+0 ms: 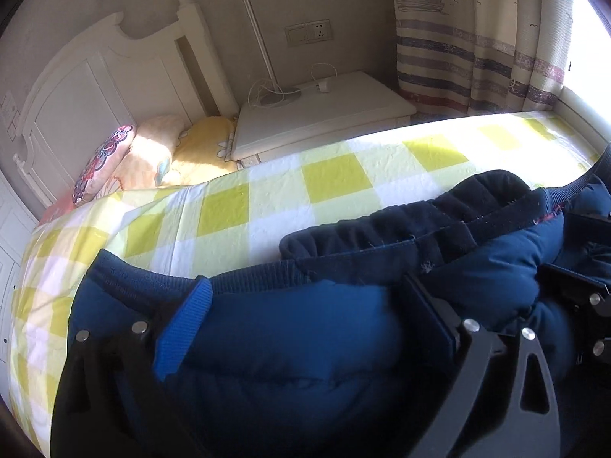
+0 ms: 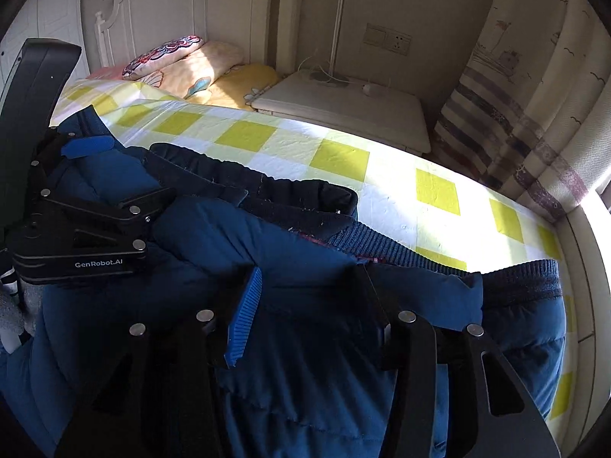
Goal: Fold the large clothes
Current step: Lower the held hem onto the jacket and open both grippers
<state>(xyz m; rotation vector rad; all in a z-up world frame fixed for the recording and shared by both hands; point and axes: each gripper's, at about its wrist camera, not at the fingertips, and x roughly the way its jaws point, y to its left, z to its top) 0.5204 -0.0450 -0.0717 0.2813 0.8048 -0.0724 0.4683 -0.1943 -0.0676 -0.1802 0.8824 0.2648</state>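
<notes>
A dark blue padded jacket [image 1: 305,343] with a ribbed hem and a dark fleecy lining [image 2: 305,194] lies bunched on the bed's yellow-and-white checked sheet [image 1: 336,179]. My left gripper [image 1: 305,316] hovers low over the jacket. It is wide open, with its blue pad [image 1: 183,328] and dark pad [image 1: 427,313] far apart and padded cloth bulging under them. My right gripper [image 2: 309,309] is beside it over the same jacket, near the ribbed hem [image 2: 382,240]. Its jaws stand partly apart, not pressing the cloth. The left gripper [image 2: 118,171] also shows at the left of the right wrist view.
Pillows [image 1: 152,152] lie against a white headboard [image 1: 95,84] at the bed's far end. A white bedside table [image 1: 324,114] holds a lamp base and a cable. A striped curtain [image 1: 477,49] hangs by a bright window on the right.
</notes>
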